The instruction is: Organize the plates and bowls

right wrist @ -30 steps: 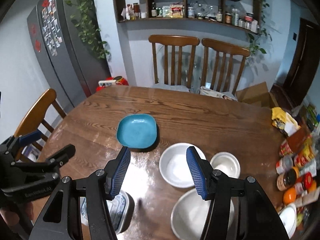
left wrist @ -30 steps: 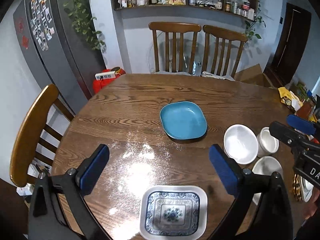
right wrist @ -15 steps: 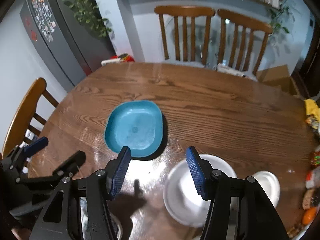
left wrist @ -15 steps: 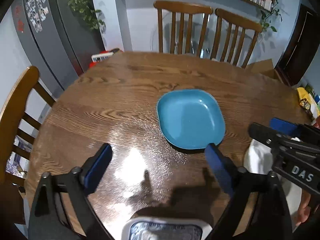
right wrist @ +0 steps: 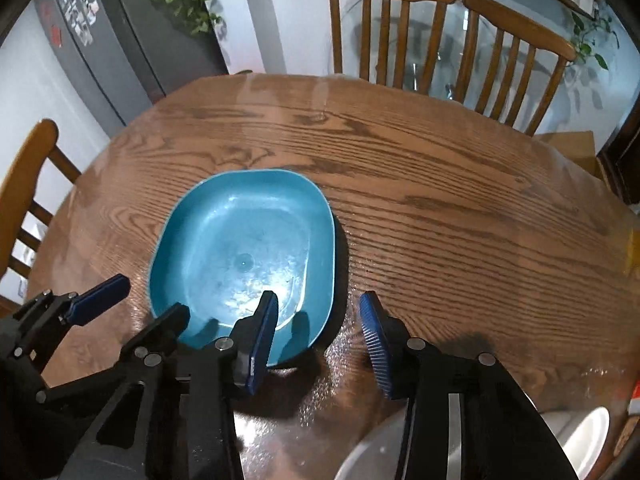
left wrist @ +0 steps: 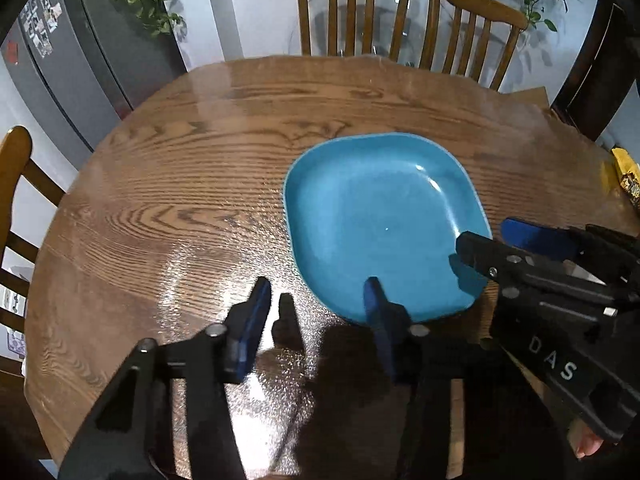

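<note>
A blue square plate (left wrist: 384, 216) lies flat on the round wooden table (left wrist: 168, 184). My left gripper (left wrist: 316, 292) hovers at its near left corner, jaws closing, one finger over the wood and the other over the plate's rim; the pads do not press on it. My right gripper (right wrist: 318, 300) straddles the near right rim of the plate (right wrist: 248, 240), jaws closing too, with its left finger above the plate's inside and no contact seen. Each wrist view also shows the other gripper: the right gripper (left wrist: 488, 236) at the plate's right edge, the left gripper (right wrist: 148, 300) at its left.
White bowls (right wrist: 588, 432) sit close under the right gripper at the table's near right. Two wooden chairs (left wrist: 352, 8) stand behind the far edge and another chair (left wrist: 12, 168) at the left. A grey fridge (left wrist: 80, 60) stands at the back left.
Both grippers have come down and forward to the blue plate, and both pairs of jaws have narrowed. The patterned plate has dropped out of the left wrist view.
</note>
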{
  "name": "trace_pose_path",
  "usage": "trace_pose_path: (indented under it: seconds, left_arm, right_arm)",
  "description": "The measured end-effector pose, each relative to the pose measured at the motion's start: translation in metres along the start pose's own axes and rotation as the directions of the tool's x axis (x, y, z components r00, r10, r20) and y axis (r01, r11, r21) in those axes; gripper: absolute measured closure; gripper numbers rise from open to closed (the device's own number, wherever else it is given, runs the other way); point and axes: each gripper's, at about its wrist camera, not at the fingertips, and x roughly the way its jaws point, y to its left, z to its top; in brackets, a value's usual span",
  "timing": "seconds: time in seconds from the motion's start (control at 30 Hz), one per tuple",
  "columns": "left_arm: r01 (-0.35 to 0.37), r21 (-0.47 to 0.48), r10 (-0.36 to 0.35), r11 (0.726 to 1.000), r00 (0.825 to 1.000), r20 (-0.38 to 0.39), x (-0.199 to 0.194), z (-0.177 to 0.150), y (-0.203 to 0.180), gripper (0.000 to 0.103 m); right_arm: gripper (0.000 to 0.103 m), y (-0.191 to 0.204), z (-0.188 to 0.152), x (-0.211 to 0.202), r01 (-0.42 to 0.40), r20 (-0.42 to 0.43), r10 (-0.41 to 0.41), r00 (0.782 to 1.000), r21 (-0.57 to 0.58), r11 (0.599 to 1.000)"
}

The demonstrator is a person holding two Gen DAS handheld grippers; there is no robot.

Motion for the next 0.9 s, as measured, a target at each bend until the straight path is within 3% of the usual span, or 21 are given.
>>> trace_pose_path:
  seconds: [0.07, 0.23, 0.57, 0.9]
  left_arm:
    - [0.014, -0.010, -0.014, 1.000, 1.000, -0.010, 0.004, 0.001, 0.001, 0.077]
    - [0.007, -0.005, -0.008, 1.000, 1.000, -0.005, 0.007, 0.003, 0.000, 0.083]
    - [0.019, -0.008, -0.019, 1.000, 1.000, 0.012, -0.001, 0.000, 0.004, 0.086]
    - [0.005, 0.079, -0.015, 0.997, 0.992, 0.124, -0.071, -0.026, 0.002, 0.086]
  right_arm:
    - [0.073, 0.003, -0.001, 0.005, -0.004, -0.021, 0.004, 1.000, -0.017, 1.000]
    - [0.092, 0.003, 0.000, 0.014, 0.045, -0.037, -0.046, 0.998, -0.031, 0.999]
    - [0.097, 0.014, -0.002, -0.004, 0.062, 0.005, -0.062, 0.998, -0.014, 0.998]
    - [0.097, 0.020, -0.029, -0.072, 0.005, 0.098, -0.010, 0.995, 0.054, 0.999]
